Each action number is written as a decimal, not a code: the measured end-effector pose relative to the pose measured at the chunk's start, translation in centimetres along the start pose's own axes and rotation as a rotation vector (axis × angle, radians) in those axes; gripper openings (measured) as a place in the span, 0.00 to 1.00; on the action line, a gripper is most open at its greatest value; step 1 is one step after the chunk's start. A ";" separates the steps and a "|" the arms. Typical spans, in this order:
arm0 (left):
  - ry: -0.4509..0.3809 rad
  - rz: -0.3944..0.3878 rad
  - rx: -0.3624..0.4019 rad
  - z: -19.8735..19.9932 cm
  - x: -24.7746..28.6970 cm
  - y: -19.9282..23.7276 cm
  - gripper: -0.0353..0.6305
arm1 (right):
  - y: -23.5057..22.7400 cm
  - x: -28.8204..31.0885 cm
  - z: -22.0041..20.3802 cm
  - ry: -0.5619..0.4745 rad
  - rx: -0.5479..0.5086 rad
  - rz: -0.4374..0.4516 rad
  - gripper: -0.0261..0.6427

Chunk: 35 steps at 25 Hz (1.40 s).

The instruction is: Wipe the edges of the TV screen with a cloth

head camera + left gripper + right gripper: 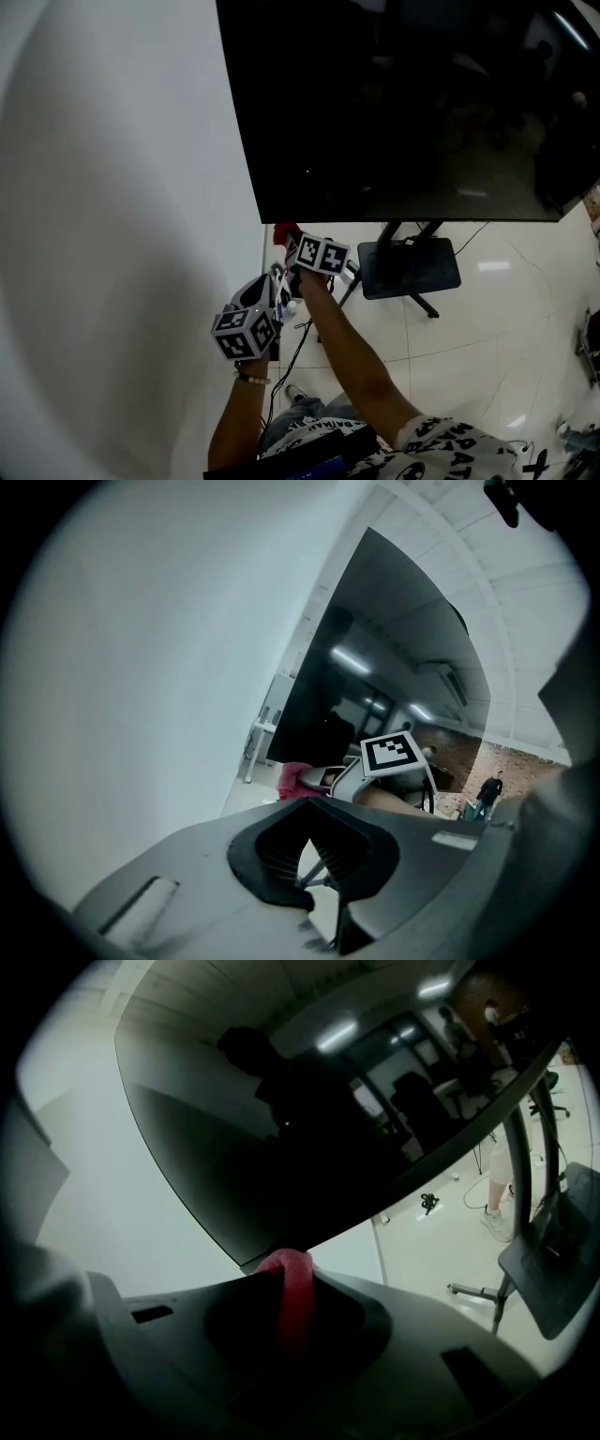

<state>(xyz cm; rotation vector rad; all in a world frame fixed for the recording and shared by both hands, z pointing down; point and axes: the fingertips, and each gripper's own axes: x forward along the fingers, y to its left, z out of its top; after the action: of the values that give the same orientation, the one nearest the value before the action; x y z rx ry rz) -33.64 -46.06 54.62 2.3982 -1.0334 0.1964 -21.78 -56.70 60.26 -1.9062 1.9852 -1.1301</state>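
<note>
Right tongs (287,1274) clamp red cloth (293,1299), mostly hidden, at TV (309,1147) corner; left tongs (305,857) slightly apart, empty.

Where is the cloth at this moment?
In the head view the cloth is pinched in the right claw, pressed at the lower left corner of the TV, near the wall.

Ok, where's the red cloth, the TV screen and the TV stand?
red cloth (292,1283): right gripper view, its pinched fold.
TV screen (403,103): head view, middle of the dark glass.
TV stand (410,267): head view, its flat dark plate.
</note>
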 end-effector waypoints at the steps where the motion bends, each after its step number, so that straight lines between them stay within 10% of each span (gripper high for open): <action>1: 0.004 -0.009 -0.001 -0.2 0.4 -0.5 0.05 | -0.6 -0.3 0.2 0.000 0.005 -0.003 0.14; 35: 0.149 -0.208 0.028 -8.2 15.6 -24.5 0.05 | -27.3 -19.7 13.3 -0.042 0.049 -0.189 0.14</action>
<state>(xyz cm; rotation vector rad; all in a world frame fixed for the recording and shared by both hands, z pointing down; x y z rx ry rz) -4.75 -37.70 56.91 2.4536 -0.7139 0.3108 10.95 -41.22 60.18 -2.1104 1.7696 -1.1614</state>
